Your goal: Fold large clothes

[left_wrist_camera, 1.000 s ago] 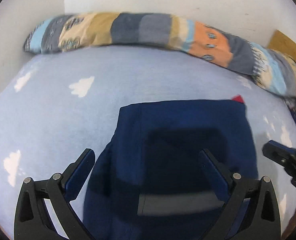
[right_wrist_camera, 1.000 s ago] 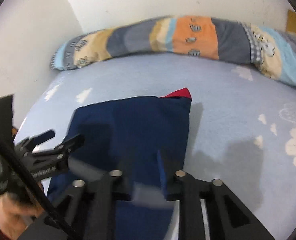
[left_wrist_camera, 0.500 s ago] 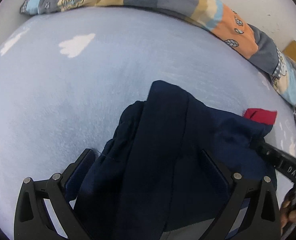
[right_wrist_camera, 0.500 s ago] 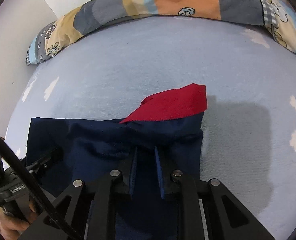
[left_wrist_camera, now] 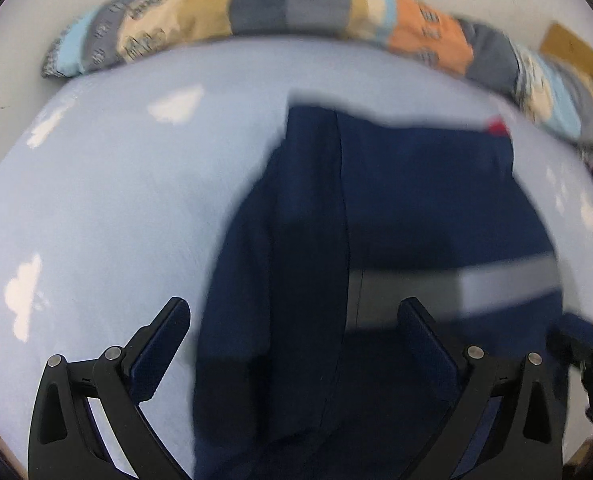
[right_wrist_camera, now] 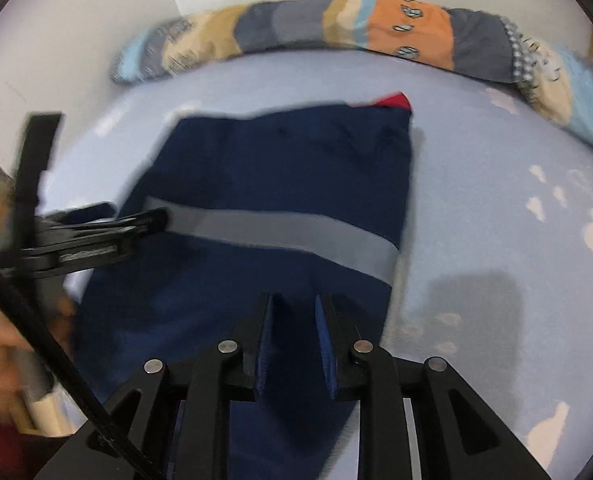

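A dark navy garment with a grey stripe lies folded on the bed, a red patch showing at its far corner. My left gripper hovers over its near left part, wide open with only cloth below the fingers. From the right wrist view, the left gripper is side-on at the garment's left edge. My right gripper sits over the near right part; its jaws stand a narrow gap apart and are opening. Navy cloth shows through the gap, and the pads do not press on it.
The bed has a light blue sheet with white clouds. A long patchwork bolster lies along the white wall at the back. A wooden board is at the far right. A person's hand is at the lower left.
Both grippers have pulled back from the garment's far edge near the red patch. The garment now lies flatter with its grey stripe across the middle. The right jaws stand slightly wider.
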Action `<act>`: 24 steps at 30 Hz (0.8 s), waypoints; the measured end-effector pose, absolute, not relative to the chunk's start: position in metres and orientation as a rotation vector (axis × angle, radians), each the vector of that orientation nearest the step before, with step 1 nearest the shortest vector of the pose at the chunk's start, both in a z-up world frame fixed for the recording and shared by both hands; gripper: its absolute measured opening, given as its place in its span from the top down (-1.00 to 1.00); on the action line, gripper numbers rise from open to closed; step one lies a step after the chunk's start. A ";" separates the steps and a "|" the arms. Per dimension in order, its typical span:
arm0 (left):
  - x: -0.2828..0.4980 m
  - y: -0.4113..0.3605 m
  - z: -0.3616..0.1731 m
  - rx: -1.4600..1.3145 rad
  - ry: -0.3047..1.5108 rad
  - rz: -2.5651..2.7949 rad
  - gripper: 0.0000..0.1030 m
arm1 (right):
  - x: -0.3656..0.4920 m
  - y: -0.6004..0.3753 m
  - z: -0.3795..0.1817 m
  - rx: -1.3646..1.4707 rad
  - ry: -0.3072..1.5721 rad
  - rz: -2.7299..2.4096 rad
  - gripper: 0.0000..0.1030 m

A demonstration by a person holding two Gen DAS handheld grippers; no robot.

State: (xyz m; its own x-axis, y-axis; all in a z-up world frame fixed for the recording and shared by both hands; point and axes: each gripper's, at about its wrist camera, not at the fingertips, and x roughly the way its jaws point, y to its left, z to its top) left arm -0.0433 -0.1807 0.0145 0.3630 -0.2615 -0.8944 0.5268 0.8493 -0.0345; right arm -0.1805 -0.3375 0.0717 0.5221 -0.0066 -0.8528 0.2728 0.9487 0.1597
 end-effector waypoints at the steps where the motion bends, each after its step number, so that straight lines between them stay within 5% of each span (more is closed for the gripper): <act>1: -0.044 -0.180 0.006 0.291 1.098 -0.508 -1.00 | -0.176 -0.336 0.064 0.279 1.033 -0.171 0.52; 5: -0.040 -0.166 0.001 0.198 1.134 -0.503 -1.00 | -0.167 -0.335 0.041 0.251 1.060 -0.179 0.49; 17: -0.126 -0.122 0.056 0.250 0.969 -0.515 -1.00 | -0.253 -0.297 0.091 0.348 0.986 -0.051 0.41; 24: -0.150 -0.091 0.011 0.189 1.033 -0.446 -1.00 | -0.278 -0.270 0.081 0.256 0.990 -0.044 0.42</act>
